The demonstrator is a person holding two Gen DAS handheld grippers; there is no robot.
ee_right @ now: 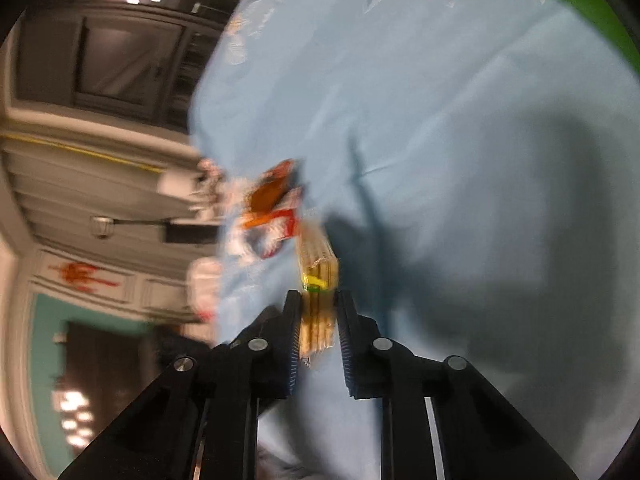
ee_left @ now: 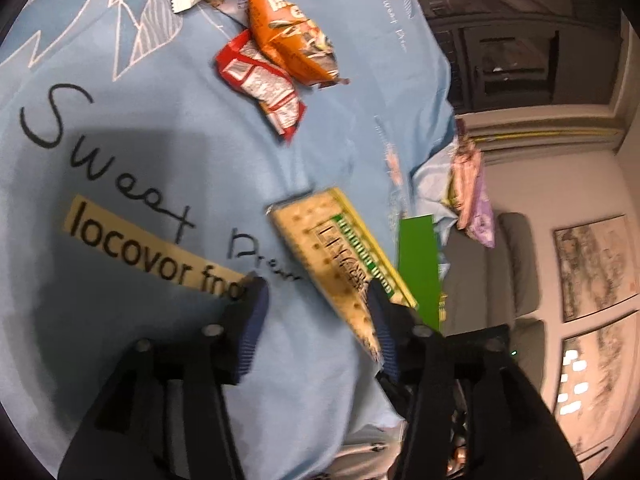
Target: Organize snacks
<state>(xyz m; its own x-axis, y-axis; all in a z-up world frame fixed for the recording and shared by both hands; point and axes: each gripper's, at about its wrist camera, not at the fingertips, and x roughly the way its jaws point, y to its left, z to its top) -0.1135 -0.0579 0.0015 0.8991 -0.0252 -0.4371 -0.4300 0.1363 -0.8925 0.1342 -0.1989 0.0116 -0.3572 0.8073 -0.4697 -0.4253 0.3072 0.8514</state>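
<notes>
The right gripper (ee_right: 318,300) was clenched on the cracker packet (ee_right: 318,276), holding it above the light blue cloth (ee_right: 460,168). The left gripper (ee_left: 316,292) stood released, its fingers (ee_left: 256,300) apart; the packet touched its right finger only.

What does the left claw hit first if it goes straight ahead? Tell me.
Probably the light blue printed cloth. The open left claw angles down at bare fabric; the yellow-green cracker pack lies just to the right of that line, by one finger. Depth is unclear.
</notes>
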